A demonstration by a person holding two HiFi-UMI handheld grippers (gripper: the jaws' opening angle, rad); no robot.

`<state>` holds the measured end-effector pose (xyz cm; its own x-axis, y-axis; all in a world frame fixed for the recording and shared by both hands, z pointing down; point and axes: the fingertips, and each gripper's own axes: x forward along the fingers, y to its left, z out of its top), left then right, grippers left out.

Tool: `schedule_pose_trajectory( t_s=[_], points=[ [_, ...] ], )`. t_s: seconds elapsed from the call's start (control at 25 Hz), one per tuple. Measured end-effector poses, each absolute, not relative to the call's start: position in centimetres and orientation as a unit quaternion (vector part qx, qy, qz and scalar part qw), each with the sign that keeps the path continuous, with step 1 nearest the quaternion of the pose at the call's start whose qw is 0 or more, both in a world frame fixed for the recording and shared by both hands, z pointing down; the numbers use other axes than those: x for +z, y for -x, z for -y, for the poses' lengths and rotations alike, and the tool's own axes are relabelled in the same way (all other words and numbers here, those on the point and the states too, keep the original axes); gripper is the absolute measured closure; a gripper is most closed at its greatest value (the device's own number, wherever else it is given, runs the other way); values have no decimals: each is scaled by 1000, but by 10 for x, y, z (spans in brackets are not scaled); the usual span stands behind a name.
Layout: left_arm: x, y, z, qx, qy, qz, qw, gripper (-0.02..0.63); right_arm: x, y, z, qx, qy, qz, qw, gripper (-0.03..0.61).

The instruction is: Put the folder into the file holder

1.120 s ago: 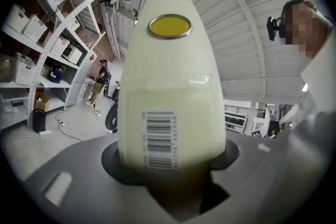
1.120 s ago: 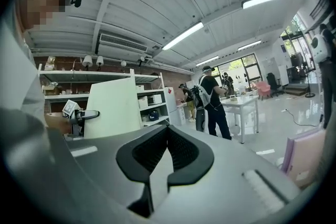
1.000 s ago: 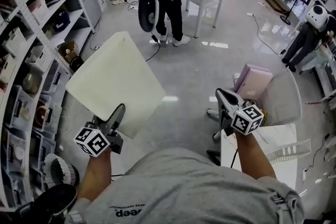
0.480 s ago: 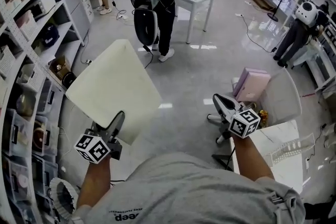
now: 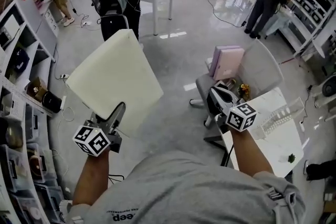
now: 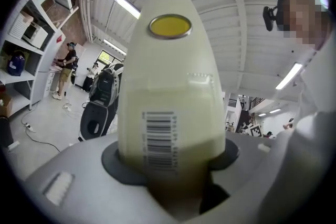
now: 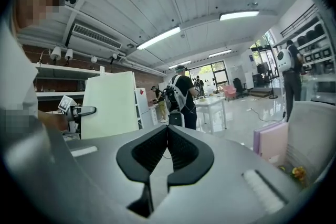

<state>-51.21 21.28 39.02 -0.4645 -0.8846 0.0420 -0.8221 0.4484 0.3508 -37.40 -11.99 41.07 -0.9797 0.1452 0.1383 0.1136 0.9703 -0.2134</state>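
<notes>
at the near left, above the floor, the left gripper (image 5: 117,114) is clamped on the lower edge of the flat, pale cream plastic folder (image 5: 113,78), holding it raised and clear of everything, probably for carrying. the right gripper (image 5: 216,97) is empty, its jaws pressed together. the clear slotted file holder (image 5: 284,116) stands on the white table (image 5: 273,147) at the near right, well apart from the folder.

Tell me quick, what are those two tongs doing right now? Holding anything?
Left tongs: closed on the cream folder.
Right tongs: closed, nothing in them.
</notes>
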Motion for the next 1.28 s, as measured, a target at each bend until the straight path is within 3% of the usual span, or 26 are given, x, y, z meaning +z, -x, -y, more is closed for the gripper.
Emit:
schedule_pose_trajectory(
  t_s=[0.56,0.96,1.28],
  points=[
    [362,378,76,-113,-671,723,124,287,397,138,316,115,-133,983,42,574],
    [352,225,274,-90,-776,611,131,287,398,-50,411,119,-285,951,29,574],
    [347,110,381,-75,-818,557,124,288,417,-158,440,137,-358,923,26,574]
  ],
)
